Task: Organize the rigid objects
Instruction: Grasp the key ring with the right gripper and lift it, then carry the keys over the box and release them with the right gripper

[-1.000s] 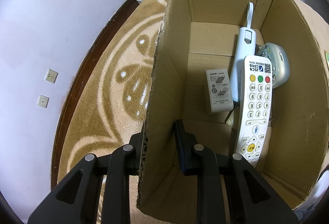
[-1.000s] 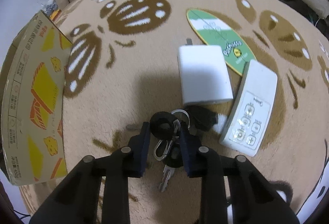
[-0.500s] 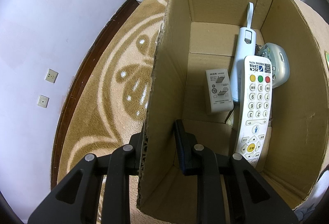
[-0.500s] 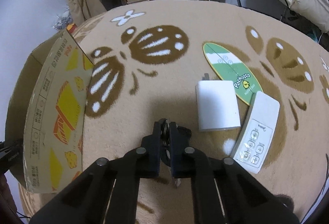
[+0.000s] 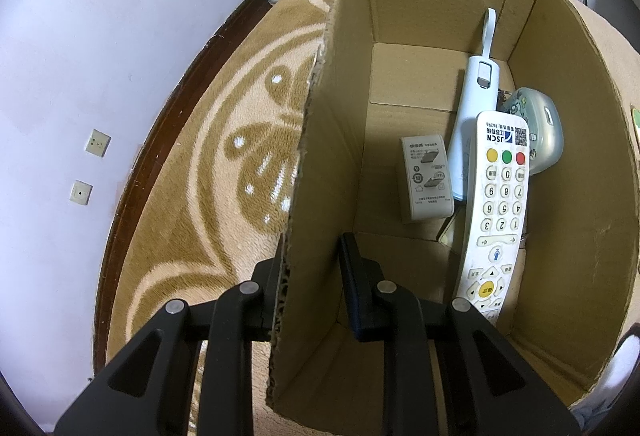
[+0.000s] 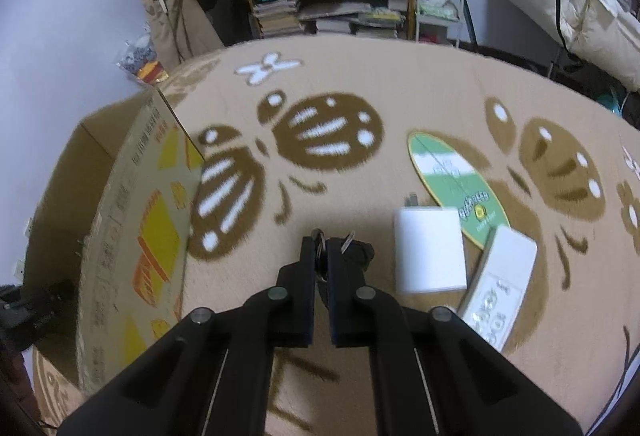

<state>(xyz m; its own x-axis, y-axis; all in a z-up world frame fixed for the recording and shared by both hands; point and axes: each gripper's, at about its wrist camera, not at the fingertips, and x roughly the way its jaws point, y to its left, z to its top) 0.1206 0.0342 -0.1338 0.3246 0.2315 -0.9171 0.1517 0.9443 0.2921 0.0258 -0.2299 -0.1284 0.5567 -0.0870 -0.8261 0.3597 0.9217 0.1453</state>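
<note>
The right gripper (image 6: 320, 250) has just snapped tight on the keys (image 6: 352, 250) & lifted them off the rug (image 6: 360, 95) — pick-up done, box next. The left gripper (image 5: 316, 288) stays clamped on the box wall (image 5: 320, 195) — the big remote (image 5: 496, 203) etc. already inside.

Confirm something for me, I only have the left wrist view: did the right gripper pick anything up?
Observer: Yes, the right gripper is shut on the key bunch, lifted off the rug.
Operator: What's still out there to collect?
Observer: A white charger and a small white remote, lying beside each other.
Operator: Anything else?
Observer: A green oval card, partly under the small remote.
</note>
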